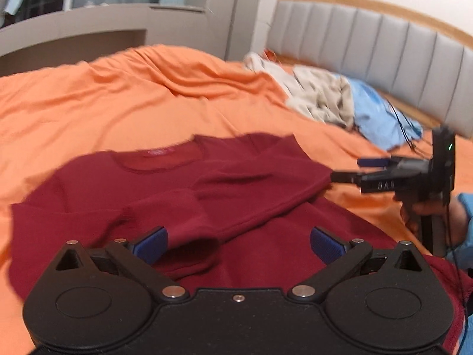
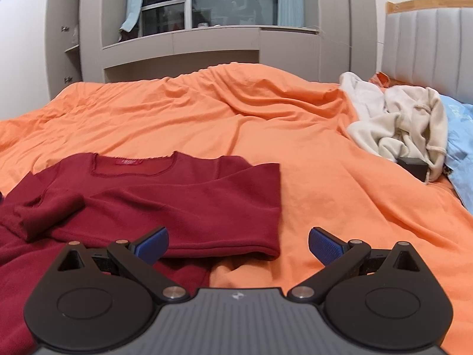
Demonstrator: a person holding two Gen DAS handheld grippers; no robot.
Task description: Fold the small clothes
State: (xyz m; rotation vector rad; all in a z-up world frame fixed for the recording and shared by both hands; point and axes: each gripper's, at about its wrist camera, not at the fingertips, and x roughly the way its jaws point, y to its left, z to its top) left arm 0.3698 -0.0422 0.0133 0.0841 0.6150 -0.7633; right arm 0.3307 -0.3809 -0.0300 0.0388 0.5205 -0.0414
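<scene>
1. Left tool [image 1: 239,244] spread wide, blue pads [image 1: 152,244] apart, nothing pinched, hanging just over the maroon shirt [image 1: 177,195].
2. Right tool [image 2: 238,244] also wide open, gripping nothing, sitting over the shirt's right hem edge and the bare orange bed cover [image 2: 340,201].
3. From the left view: right tool off to the right side, low by the shirt's edge, a hand [image 1: 437,216] wrapped round its handle.
4. Shirt lying flat on the bed cover, neckline away, both sleeves folded across the front, one cuff near the left tool.
5. Further out: cream clothes pile [image 2: 408,127] plus something light blue [image 2: 461,148] near the grey padded headboard [image 1: 384,47].
</scene>
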